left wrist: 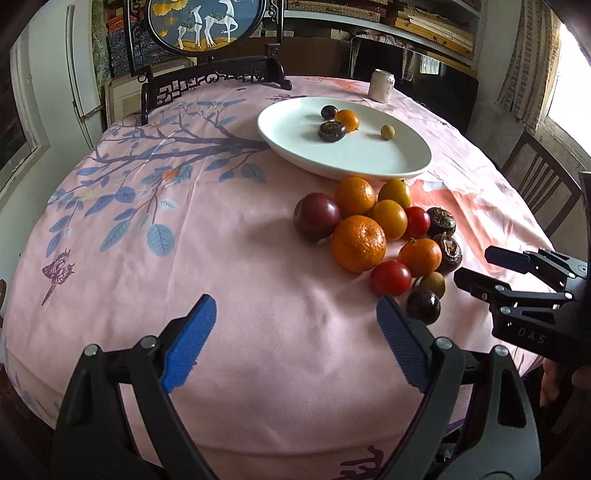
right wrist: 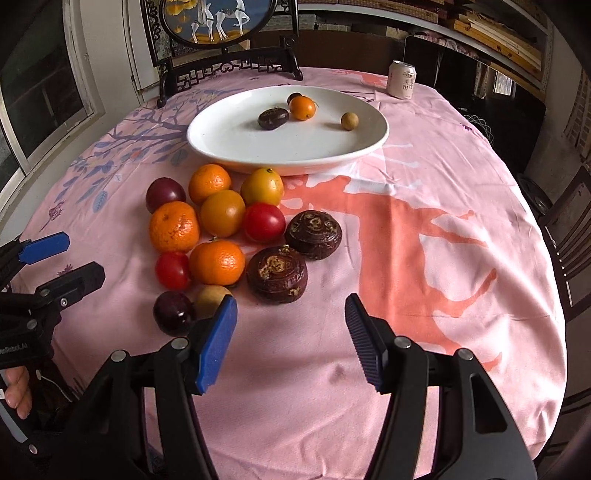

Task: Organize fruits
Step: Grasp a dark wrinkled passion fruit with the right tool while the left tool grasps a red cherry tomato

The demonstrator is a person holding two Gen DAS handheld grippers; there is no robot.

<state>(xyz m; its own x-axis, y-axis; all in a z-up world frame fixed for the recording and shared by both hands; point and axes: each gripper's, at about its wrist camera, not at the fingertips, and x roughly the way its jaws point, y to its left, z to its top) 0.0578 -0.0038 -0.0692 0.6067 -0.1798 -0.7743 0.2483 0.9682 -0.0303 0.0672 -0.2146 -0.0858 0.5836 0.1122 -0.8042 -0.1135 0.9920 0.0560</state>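
A cluster of fruit lies on the pink tablecloth: mandarins (left wrist: 358,243) (right wrist: 173,226), red tomatoes (left wrist: 390,277) (right wrist: 263,222), yellow-orange fruits (right wrist: 222,213), dark plums (left wrist: 316,216) (right wrist: 173,312) and brown water chestnuts (right wrist: 277,274) (left wrist: 448,248). Behind it a white oval plate (left wrist: 369,162) (right wrist: 221,140) holds several small fruits. My left gripper (left wrist: 295,347) hovers open over bare cloth, just left of the pile's near end. My right gripper (right wrist: 290,339) is open too, nothing between its fingers, right in front of the nearer water chestnut. Each gripper shows at the other view's edge.
A drink can (left wrist: 382,85) (right wrist: 402,79) stands beyond the plate. A dark carved stand with a round deer picture (left wrist: 207,26) sits at the table's far edge. Chairs (right wrist: 569,236) stand to the right. A hand (right wrist: 16,391) grips the left tool.
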